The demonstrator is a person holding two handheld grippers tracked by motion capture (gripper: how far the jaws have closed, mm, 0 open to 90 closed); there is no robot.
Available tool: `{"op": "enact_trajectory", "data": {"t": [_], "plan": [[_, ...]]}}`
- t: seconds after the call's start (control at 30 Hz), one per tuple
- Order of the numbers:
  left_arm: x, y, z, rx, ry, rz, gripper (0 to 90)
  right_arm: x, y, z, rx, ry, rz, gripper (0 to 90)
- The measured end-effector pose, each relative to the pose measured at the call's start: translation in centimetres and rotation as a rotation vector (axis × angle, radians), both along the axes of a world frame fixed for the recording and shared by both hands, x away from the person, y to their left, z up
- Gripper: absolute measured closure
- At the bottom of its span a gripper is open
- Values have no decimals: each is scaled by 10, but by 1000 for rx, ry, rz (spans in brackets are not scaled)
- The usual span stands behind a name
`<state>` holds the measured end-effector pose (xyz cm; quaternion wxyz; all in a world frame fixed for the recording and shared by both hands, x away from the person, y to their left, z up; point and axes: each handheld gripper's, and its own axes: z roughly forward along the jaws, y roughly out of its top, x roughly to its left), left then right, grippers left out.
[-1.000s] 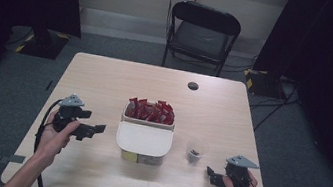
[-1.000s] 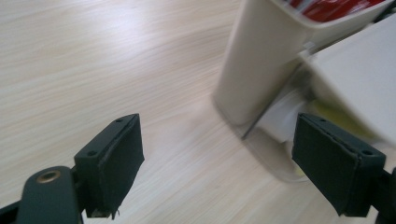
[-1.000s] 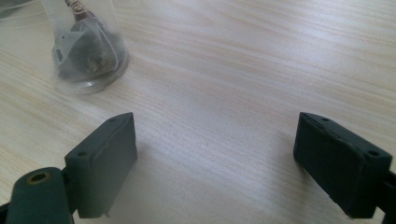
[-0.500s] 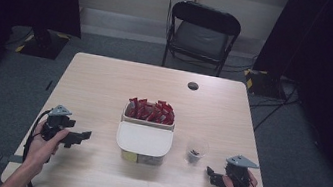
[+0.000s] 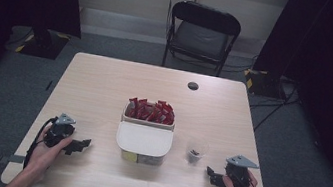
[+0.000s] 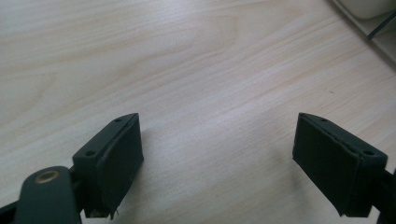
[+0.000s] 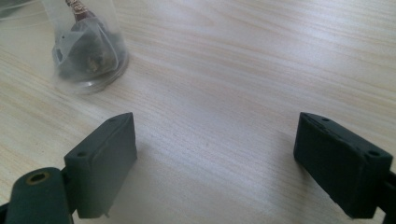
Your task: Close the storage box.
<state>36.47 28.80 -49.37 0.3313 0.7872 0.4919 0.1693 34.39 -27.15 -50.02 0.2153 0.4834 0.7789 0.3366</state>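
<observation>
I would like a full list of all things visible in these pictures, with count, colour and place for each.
table: one, light wood, centre
box: one, white, table middle
packets: several, red, in the box's far part
cup: one, clear, dark contents, right of box
disc: one, black, far table side
chair: one, black, behind table
left gripper: one, black, open, near left edge
right gripper: one, black, open, near right edge
</observation>
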Motion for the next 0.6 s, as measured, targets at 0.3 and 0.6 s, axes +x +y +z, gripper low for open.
{"op": "enact_trajectory", "data": {"t": [0.3, 0.6], "plan": [[-4, -2, -9, 22, -79, -19, 96, 0, 0, 0, 0, 0, 0, 126], [-3, -2, -9, 29, -74, -16, 73, 0, 0, 0, 0, 0, 0, 126]]}}
